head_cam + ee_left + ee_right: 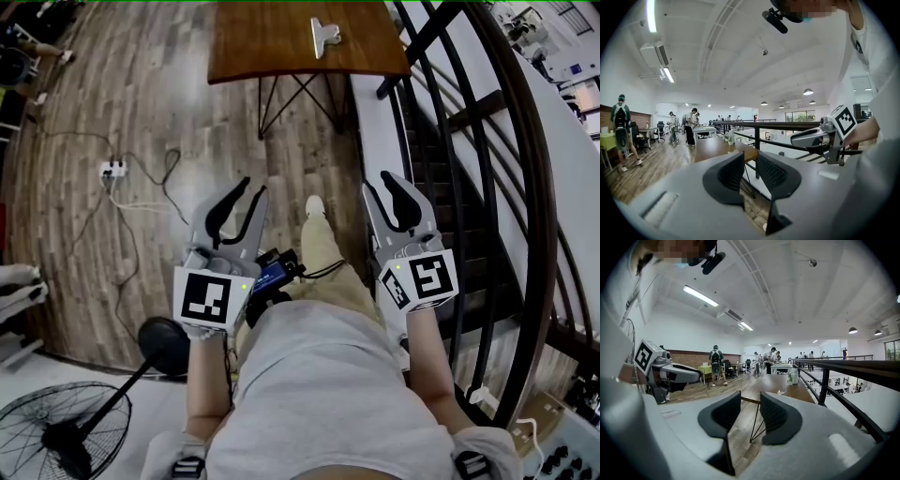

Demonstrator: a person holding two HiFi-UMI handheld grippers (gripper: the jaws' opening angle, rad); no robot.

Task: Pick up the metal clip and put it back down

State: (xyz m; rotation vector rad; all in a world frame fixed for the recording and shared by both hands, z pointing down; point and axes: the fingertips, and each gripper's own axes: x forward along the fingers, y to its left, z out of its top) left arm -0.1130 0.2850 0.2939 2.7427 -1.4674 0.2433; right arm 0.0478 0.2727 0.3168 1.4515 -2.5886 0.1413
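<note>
The metal clip [324,36] lies on the brown wooden table [272,52] at the top of the head view, well ahead of both grippers. My left gripper [253,189] is held out over the wood floor, its jaws a little apart with nothing between them. To its right, my right gripper [380,181] is at the same height, also open and empty. The left gripper view shows its jaws [750,161] pointing level toward the table [712,146]. The right gripper view shows its jaws [751,401] aimed at the same table [776,386].
A black stair railing [511,187] and a stairwell run along the right. A power strip with cables [112,170] lies on the floor at left, and a standing fan [66,431] is at the lower left. Several people [621,126] stand at far tables.
</note>
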